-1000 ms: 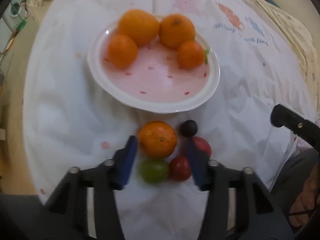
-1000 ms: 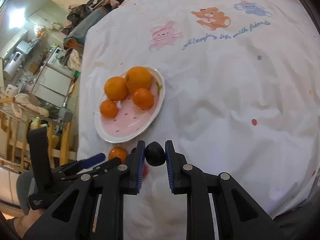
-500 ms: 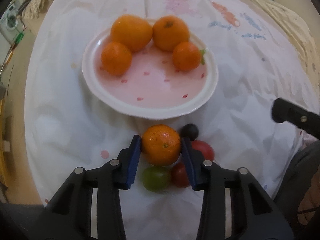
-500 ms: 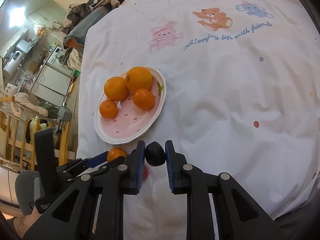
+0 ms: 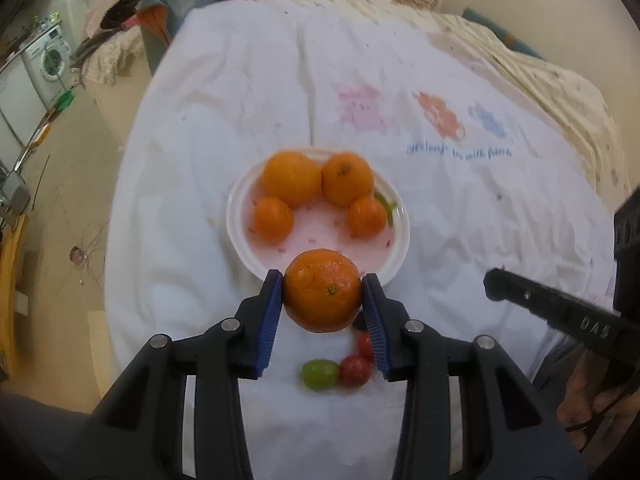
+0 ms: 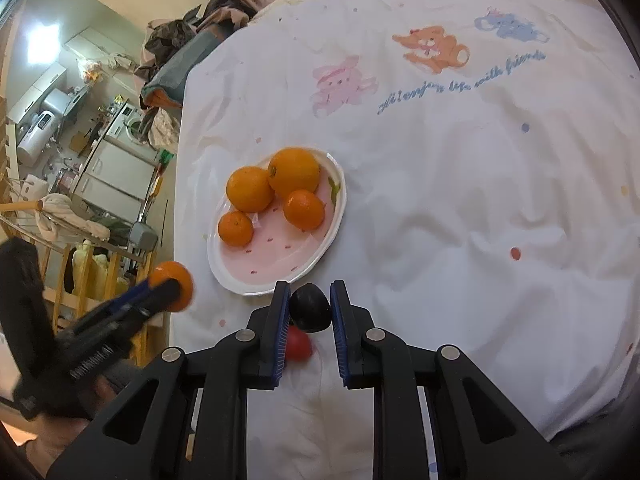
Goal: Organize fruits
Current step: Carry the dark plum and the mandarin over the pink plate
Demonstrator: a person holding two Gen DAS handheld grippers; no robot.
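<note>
Four oranges sitting on plate (image 5: 394, 258). Left tongs (image 5: 323, 294) gripping fifth orange (image 5: 322, 290); right tongs (image 6: 310, 308) bracketing dark plum (image 6: 310, 308), contact unclear. Tomatoes (image 5: 355, 370), green fruit (image 5: 320, 374) remaining.

Orange mandarin (image 5: 323, 290) — pink, red-flecked plate (image 5: 320, 236) — blue-padded fingers (image 5: 270, 316).

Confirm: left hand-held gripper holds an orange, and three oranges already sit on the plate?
Not quite. The left hand-held gripper does hold an orange, but the plate carries four oranges, not three. The left wrist view shows two big ones behind and two small ones in front.
</note>
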